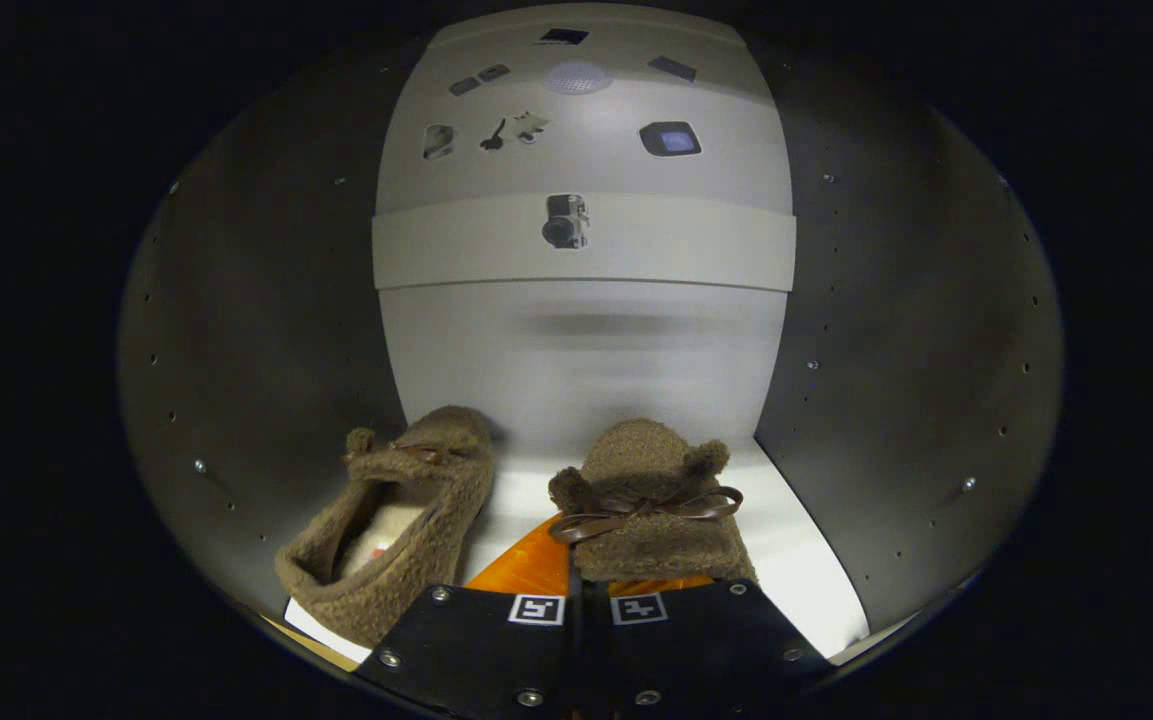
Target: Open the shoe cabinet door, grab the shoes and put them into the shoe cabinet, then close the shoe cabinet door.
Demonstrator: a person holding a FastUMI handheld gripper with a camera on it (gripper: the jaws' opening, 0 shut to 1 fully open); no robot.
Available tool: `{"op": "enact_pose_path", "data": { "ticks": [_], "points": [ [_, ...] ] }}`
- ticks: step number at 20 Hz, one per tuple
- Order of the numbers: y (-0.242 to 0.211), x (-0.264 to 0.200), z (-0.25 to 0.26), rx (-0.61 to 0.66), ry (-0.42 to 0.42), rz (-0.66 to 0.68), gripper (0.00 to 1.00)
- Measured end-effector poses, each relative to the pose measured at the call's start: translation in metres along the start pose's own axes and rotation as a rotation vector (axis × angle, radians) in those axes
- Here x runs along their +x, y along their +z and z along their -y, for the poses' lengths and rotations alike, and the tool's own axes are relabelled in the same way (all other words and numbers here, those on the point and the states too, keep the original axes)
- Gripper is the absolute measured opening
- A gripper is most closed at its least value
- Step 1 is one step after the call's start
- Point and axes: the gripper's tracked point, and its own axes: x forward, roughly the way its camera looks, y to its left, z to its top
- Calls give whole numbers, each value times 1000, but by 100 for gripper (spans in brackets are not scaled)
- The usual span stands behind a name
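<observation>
1. Currently two brown fuzzy shoes inside the shoe cabinet: left shoe lies tilted on its side, opening showing; right shoe sits upright with a bow, just ahead of the tongs.
2. Tongs: fingers drawn together, almost no gap; the right shoe's heel end meets their tips, can't confirm a pinch.
3. Surface: white shelf floor, pale back panel, dark grey side walls with screw holes.
4. Small stickers on the upper back panel, too small to identify. Orange patch under the right shoe, partly covered.
</observation>
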Motion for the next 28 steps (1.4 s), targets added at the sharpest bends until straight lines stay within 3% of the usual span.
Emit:
{"op": "enact_pose_path", "data": {
  "ticks": [5,9,11,12,14,18,25,28],
  "points": [
    [0,25,6,44,5,-25,4],
    [-3,30,4,86,15,-61,12],
    [1,22,-3,129,42,-65,24],
    [2,17,-8,148,54,-71,37],
    [3,7,-11,169,56,-78,52],
    [6,-19,-11,166,28,-60,64],
    [19,-87,-9,136,-31,12,76],
    [25,-126,-15,142,-39,57,89]
  ]
}}
